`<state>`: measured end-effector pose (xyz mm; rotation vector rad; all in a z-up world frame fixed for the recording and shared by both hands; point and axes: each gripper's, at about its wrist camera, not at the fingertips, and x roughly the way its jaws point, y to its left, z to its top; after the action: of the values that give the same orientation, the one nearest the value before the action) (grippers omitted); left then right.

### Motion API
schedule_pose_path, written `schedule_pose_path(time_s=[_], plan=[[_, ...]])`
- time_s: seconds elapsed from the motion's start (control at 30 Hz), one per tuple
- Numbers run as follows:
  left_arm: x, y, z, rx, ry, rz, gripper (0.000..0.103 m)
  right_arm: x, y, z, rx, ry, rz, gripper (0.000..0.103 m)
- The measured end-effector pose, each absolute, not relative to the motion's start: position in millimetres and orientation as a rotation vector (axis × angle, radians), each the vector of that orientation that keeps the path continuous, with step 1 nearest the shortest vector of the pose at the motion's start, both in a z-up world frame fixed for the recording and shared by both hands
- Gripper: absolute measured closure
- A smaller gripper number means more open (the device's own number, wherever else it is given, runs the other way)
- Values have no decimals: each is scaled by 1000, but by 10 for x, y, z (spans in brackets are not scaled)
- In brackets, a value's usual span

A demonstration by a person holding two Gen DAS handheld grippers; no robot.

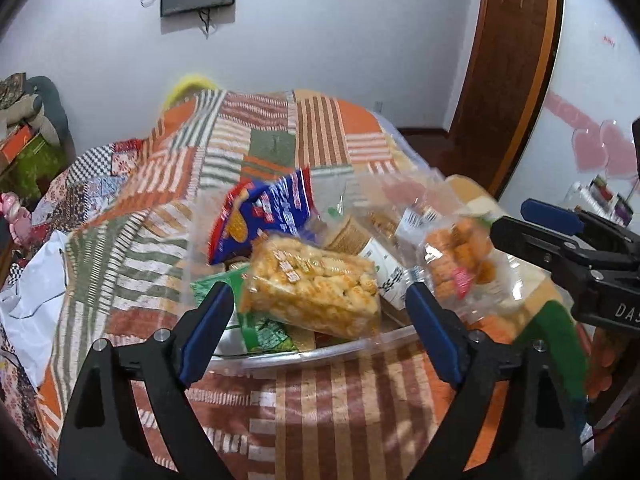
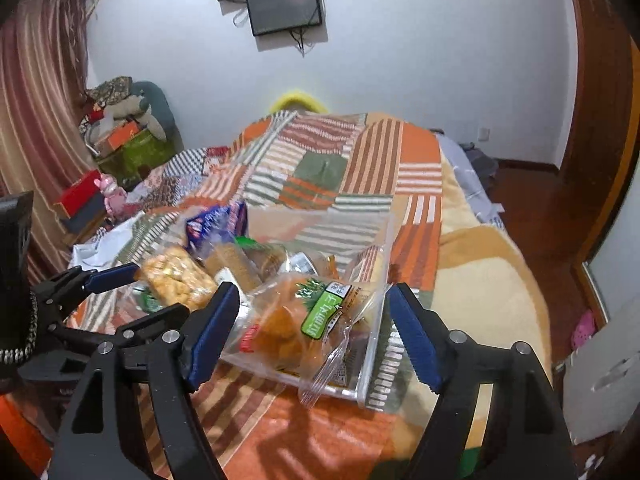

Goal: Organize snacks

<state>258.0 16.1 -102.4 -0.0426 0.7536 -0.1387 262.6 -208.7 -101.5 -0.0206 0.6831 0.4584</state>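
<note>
A clear plastic box (image 1: 320, 354) (image 2: 370, 376) full of snack packs sits on a patchwork bedspread. On top lie a pack of yellow puffed snacks (image 1: 316, 286) (image 2: 176, 276), a blue bag (image 1: 264, 216) (image 2: 216, 222) and a clear pack of orange snacks with a green label (image 2: 316, 320) (image 1: 458, 256). My left gripper (image 1: 320, 312) is open, its jaws either side of the yellow pack at the box's near rim. My right gripper (image 2: 312, 320) is open, its jaws either side of the orange pack.
The striped bedspread (image 1: 256, 148) covers the bed around the box. A white plastic bag (image 1: 32, 296) lies at the left. Cluttered boxes (image 2: 128, 148) stand by the far wall. A wooden door (image 1: 516, 60) and floor (image 2: 532, 200) are at the right.
</note>
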Motion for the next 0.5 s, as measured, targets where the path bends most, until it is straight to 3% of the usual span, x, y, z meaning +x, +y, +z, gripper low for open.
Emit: schedule_pose_path(time_s=[0.1,0.23,0.5], plan=[[2396,188,-793,-48,692,-134,14,2470,-2123,-827,-20,633,468,27],[2121,233,-456,-73,601,-151,14,2202,-2158,-577,-10,553,486,16],[1474,211,99,-50,411,-123,14,1699,-2218,-213,10,402,475,2]])
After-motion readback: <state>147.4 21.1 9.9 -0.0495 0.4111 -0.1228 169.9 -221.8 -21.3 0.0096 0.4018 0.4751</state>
